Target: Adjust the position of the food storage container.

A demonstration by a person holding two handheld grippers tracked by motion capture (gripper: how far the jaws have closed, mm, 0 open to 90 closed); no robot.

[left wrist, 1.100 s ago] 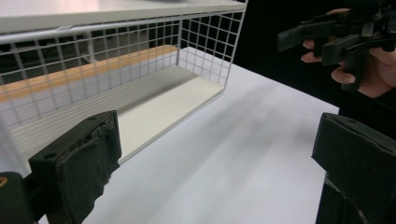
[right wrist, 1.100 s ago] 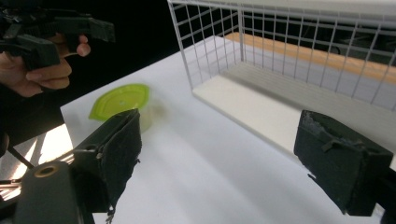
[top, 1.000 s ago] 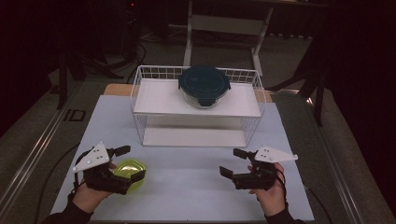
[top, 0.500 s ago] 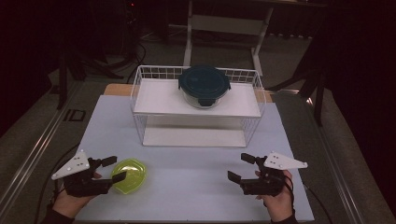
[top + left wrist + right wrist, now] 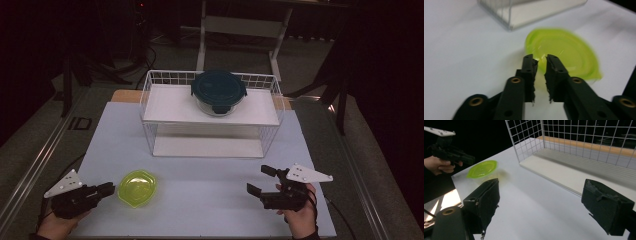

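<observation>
Two grippers: both low at the near edge of the table [image 5: 210, 200], neither has hold of anything
Thing in hand: lime-green lid [image 5: 137, 186], flat on the table, near-left, well in front of the wire rack [image 5: 212, 117]
Lid vs left gripper: left gripper [image 5: 106, 189] sits just left of the lid, tips pointing at its near rim; from the high view touching or just apart can't be told
Left gripper state: jaws nearly closed, a thin slit between the tips in the left gripper view [image 5: 541, 62]; nothing pinched, lid [image 5: 564, 56] lies just beyond and below the tips
Right gripper state: right gripper [image 5: 264, 181] spread wide, empty; in the right gripper view [image 5: 549, 197] bare table shows between the jaws, lid [image 5: 482, 168] well off to the far side
Other item: round glass container with dark teal lid [image 5: 218, 91] on the rack's upper shelf, untouched
Step (judgement): likely a pickup of the green lid by its rim with the left gripper
How to do it well: open the left jaws first, the slit looks too narrow to take the rim
Approach: come in low and shallow, one jaw under the lip, one on top
Risk: thin light lid will probably skate on the smooth table if pushed; close gently, lift straight up
Right gripper role: already open, could steady the far rim if the lid slides
</observation>
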